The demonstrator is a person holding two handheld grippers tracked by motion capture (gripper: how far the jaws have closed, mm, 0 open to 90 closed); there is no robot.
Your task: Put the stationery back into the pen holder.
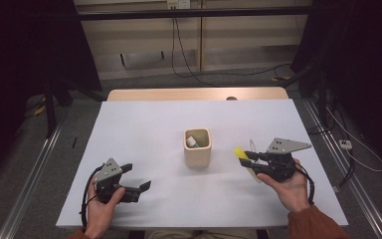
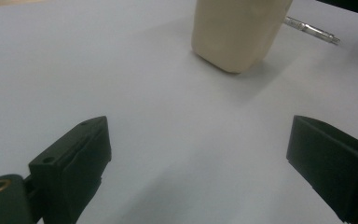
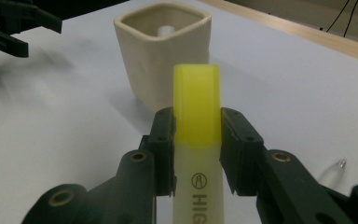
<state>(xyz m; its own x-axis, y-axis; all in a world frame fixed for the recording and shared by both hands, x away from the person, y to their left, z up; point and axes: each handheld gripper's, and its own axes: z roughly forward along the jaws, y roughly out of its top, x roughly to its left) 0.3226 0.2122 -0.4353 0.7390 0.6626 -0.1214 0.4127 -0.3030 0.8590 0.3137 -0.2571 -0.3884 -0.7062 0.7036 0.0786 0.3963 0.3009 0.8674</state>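
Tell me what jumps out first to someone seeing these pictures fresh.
The bright yellow highlighter stands out first, clamped between the fingers of the right gripper at the table's right, its cap pointing toward the cream square cup at the middle of the white table. Something white sits inside the cup. At the left, the left gripper rests low over the table with its fingers spread and nothing between them.

A white table (image 1: 144, 124) with a pale wooden far edge (image 1: 194, 93) stands on a grey floor (image 1: 54, 149). Metal rails (image 1: 27, 174) run along the floor at left and right. The far wall (image 1: 219, 40) is light wood panelling, bearing a socket (image 1: 178, 4) from which black cables (image 1: 179, 45) hang. Dark curtains (image 1: 25, 45) flank both sides; lighting is dim.
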